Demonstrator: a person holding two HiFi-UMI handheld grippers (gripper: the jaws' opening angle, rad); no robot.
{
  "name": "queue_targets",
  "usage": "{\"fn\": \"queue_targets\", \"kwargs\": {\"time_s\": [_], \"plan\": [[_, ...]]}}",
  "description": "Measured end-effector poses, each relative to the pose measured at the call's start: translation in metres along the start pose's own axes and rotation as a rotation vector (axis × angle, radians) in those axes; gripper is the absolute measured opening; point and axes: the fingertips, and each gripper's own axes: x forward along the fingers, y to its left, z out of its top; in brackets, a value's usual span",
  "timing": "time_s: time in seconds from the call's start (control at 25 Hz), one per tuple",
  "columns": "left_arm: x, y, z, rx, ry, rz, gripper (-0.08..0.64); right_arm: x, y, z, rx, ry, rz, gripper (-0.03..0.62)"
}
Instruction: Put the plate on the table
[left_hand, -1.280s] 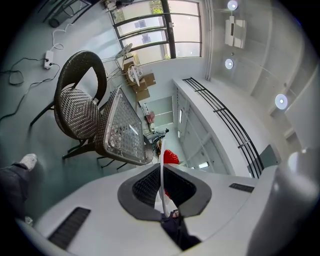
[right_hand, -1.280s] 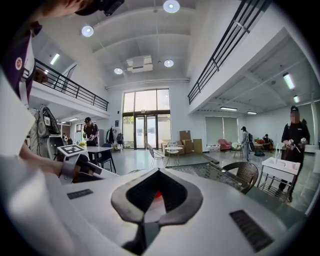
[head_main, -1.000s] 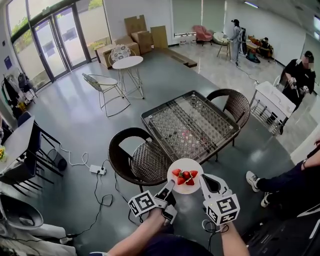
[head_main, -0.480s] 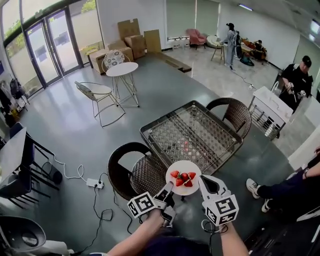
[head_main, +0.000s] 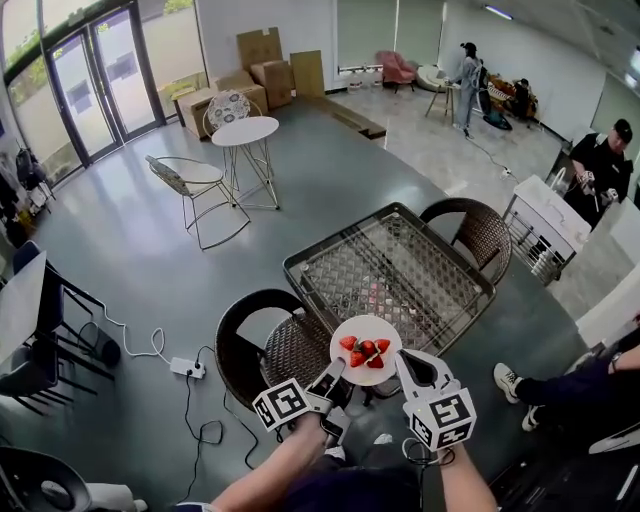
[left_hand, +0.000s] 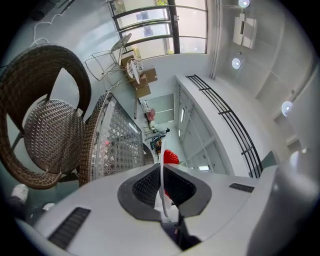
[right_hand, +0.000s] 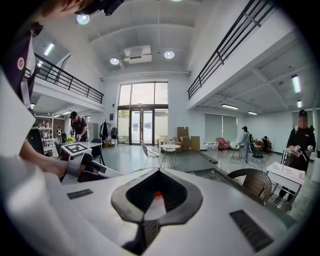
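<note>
A white plate (head_main: 366, 347) with several red strawberries (head_main: 364, 351) hangs between both grippers, over the near corner of the glass lattice-top table (head_main: 330, 236) and a wicker chair. My left gripper (head_main: 335, 372) is shut on the plate's left rim; in the left gripper view the rim (left_hand: 161, 192) stands edge-on between the pads, with a strawberry (left_hand: 170, 157) beyond. My right gripper (head_main: 403, 364) is shut on the right rim; in the right gripper view the plate (right_hand: 152, 210) fills the jaw gap, a strawberry (right_hand: 158, 194) just showing.
A brown wicker chair (head_main: 262, 345) stands just under and left of the plate, another (head_main: 478, 225) at the table's far side. A power strip with cables (head_main: 187, 367) lies on the floor to the left. A person's legs (head_main: 560, 380) are at the right, near a white cart (head_main: 550, 225).
Both grippers and the plate have moved forward toward the table; the table and wicker chair now sit closer beneath. The grip on the plate is unchanged.
</note>
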Motion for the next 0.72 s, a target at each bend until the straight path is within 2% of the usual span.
{"fn": "queue_targets", "kwargs": {"time_s": [0.32,0.72], "plan": [[0.023,0.011,0.031,0.009,-0.062,0.043,0.017,0.043,-0.015,0.007,-0.010,0.008,0.082,0.003],[0.057,0.051,0.053,-0.009,-0.155,0.149,0.017,0.103,-0.050,-0.001,-0.012,0.045,0.216,0.003]]}}
